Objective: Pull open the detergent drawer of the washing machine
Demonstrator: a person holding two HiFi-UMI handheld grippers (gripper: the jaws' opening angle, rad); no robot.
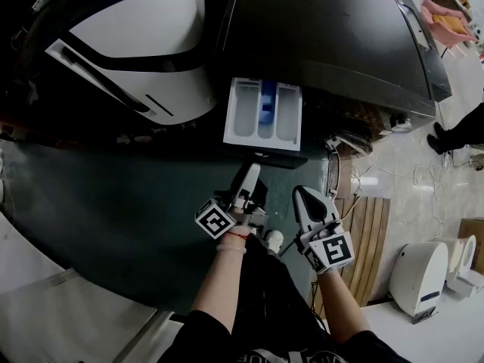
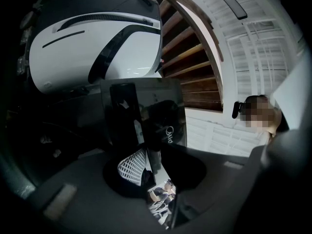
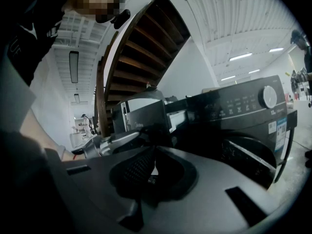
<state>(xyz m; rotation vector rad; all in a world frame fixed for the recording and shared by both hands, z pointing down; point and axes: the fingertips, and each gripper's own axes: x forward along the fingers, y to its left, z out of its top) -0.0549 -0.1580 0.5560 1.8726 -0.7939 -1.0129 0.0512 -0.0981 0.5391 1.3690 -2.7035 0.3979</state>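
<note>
left gripper (image 1: 251, 174) ajar, right gripper (image 1: 302, 193) closed; one open detergent drawer (image 1: 243, 116), three compartments.

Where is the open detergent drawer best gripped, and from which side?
Probably by its dark front panel, approached from the front: the detergent drawer is pulled out, so that thin upright face stands clear of the washing machine, and jaws can straddle its edge.

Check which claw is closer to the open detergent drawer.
Left. In the head view the left claw sits just below the detergent drawer, pointing at its front; contact can't be confirmed. The right claw is lower and off to the right, clear of it.
</note>
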